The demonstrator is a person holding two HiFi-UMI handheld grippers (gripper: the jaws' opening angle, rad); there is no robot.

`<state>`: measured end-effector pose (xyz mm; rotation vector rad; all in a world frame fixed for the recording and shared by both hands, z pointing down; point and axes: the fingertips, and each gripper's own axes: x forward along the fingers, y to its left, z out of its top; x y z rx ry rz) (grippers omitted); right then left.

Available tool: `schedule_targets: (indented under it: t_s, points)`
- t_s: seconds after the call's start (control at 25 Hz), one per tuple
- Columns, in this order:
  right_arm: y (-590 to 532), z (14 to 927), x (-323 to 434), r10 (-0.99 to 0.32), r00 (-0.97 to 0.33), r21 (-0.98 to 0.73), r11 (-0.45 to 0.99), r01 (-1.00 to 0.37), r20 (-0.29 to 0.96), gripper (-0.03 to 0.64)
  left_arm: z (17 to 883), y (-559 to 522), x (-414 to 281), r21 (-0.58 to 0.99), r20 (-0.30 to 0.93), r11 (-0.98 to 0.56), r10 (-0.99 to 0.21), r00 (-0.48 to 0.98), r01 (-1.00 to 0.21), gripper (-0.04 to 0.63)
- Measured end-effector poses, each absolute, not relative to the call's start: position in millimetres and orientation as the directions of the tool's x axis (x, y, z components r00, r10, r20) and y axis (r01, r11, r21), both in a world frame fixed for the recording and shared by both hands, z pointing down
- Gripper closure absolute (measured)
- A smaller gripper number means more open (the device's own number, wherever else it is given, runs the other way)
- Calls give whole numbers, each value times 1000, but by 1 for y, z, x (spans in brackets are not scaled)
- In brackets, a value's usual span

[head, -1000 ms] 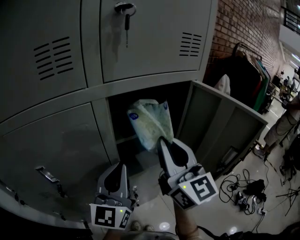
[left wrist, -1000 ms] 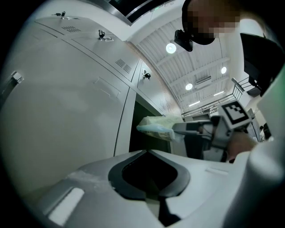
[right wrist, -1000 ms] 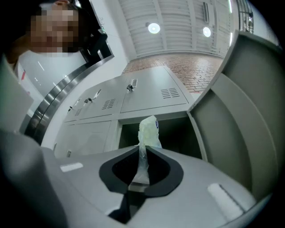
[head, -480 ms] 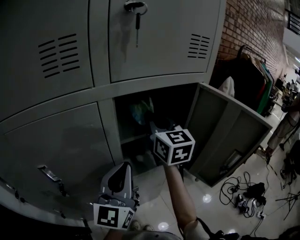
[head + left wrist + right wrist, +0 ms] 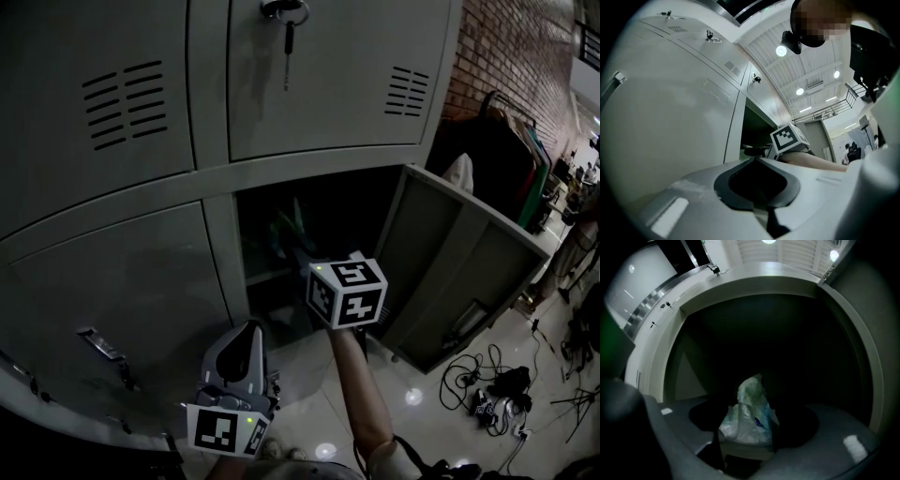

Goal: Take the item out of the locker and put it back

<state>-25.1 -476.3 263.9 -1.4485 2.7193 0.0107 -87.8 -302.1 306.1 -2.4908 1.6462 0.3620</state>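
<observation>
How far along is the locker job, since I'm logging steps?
Done: the bag sits back inside the locker. In hand: the right gripper has just been opening its jaws around it. Left: pull the gripper out; perhaps shut the open door.

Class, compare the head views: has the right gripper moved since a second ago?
Yes. The right gripper has pushed forward, from outside the open locker compartment to inside it; its jaws have just been opening, with the plastic bag between them.
</observation>
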Motion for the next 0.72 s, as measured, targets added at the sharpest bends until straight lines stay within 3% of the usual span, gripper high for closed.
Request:
schedule_targets:
  t_s: [0.04, 0.32, 0.52, 0.56, 0.64, 0.72]
  points:
    - [-475, 260, -25, -827, -559, -29, 561, -827, -68, 301, 305, -302, -88, 20, -271, -396, -886, 376, -918, 591]
    - [-463, 251, -16, -826, -555, -47, 561, -826, -103, 301, 302, -301, -88, 17, -270, -397, -885, 379, -918, 591]
    - [-429, 226, 11, -809, -537, -112, 573, -812, -240, 312, 305, -300, -94, 17, -277, -385, -888, 366, -923, 591]
    - [-417, 218, 17, -799, -531, -110, 577, -809, -282, 355, 305, -300, -94, 17, -276, -383, -890, 364, -924, 591]
    - [-390, 207, 28, -776, -515, -102, 583, -806, -363, 508, 306, -298, -95, 18, -274, -382, -890, 363, -924, 591]
    - [-366, 208, 36, -762, -506, -102, 587, -803, -404, 574, 306, -297, -94, 20, -273, -386, -889, 367, -922, 591]
